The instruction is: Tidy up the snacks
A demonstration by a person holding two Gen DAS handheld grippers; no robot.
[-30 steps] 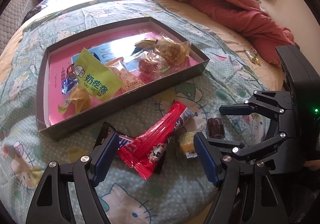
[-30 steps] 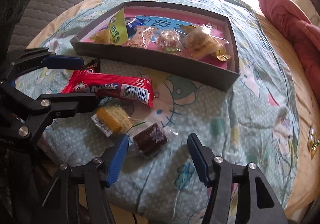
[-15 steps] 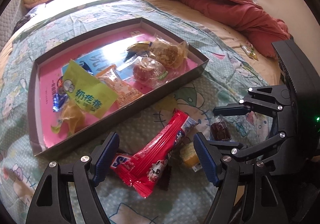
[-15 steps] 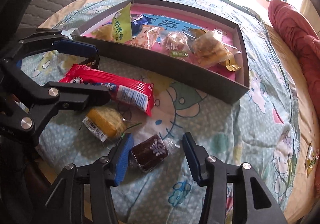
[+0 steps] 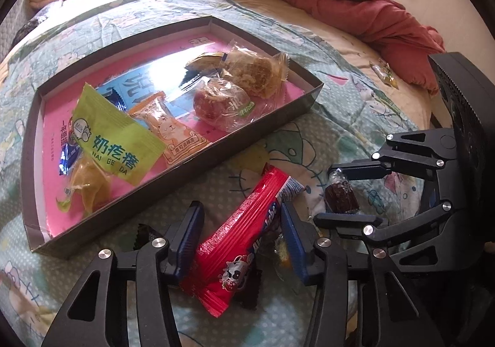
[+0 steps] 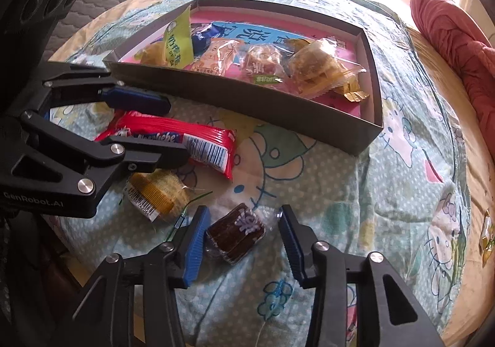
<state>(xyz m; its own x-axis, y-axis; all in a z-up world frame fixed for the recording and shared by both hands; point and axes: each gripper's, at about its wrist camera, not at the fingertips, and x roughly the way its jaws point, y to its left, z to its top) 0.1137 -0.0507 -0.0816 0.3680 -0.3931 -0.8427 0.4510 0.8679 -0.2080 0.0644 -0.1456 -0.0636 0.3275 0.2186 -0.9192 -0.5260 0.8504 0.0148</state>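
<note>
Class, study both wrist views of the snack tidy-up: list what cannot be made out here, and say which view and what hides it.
- Dark wrapper, left wrist view: mostly under the red snack pack; contents unreadable.
- Yellow cake, right wrist view: partly behind the left gripper.
- Blue packet, left wrist view: covered by the green packet.
- Small sweet, right wrist view: cut off at the edge.
</note>
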